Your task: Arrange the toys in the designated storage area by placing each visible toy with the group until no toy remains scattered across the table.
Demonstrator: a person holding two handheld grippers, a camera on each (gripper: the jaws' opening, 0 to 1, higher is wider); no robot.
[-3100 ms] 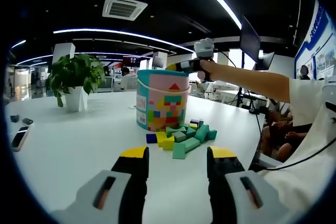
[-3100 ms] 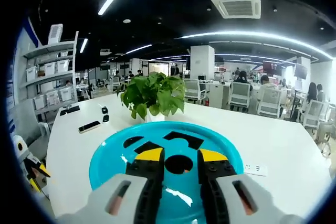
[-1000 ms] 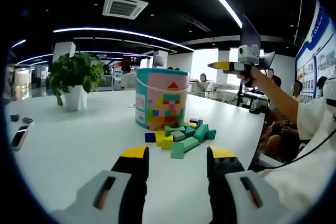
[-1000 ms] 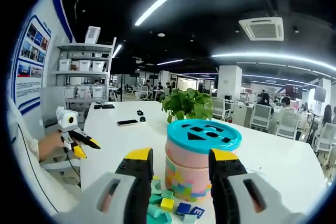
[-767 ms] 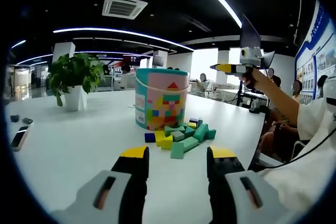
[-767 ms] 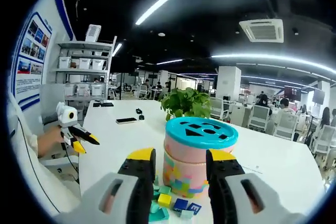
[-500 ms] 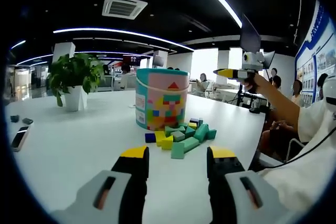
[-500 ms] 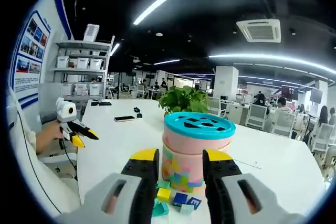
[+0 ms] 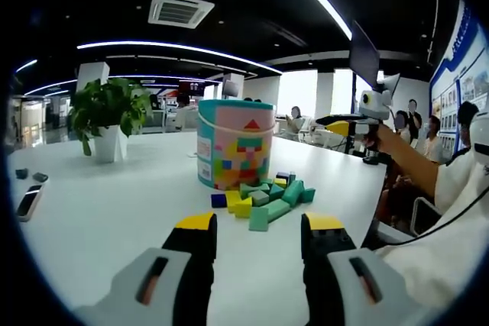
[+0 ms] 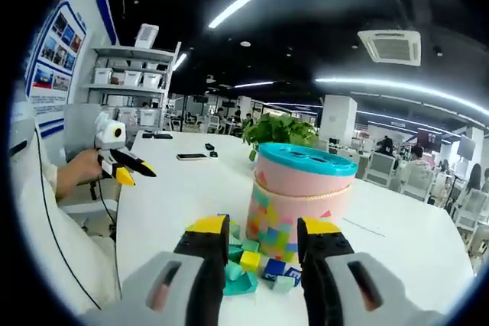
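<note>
Toy blocks [image 9: 263, 197], heaped on white table [image 9: 114, 204] beside lidded tub [image 9: 233, 143].
Left gripper [image 9: 260, 236] jaws parted, empty; right gripper [image 10: 256, 243] likewise parted, holding nothing.

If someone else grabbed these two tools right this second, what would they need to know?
Left hand-held gripper: open, holding nothing, low over the white table, pointing at the blocks.
Right hand-held gripper: open, holding nothing, raised beside the tub.
Toy tub: upright on the table with its teal lid on.
Loose blocks: a pile on the table at the foot of the tub.
Done: nothing visibly packed.
Left: every block in the pile.
</note>
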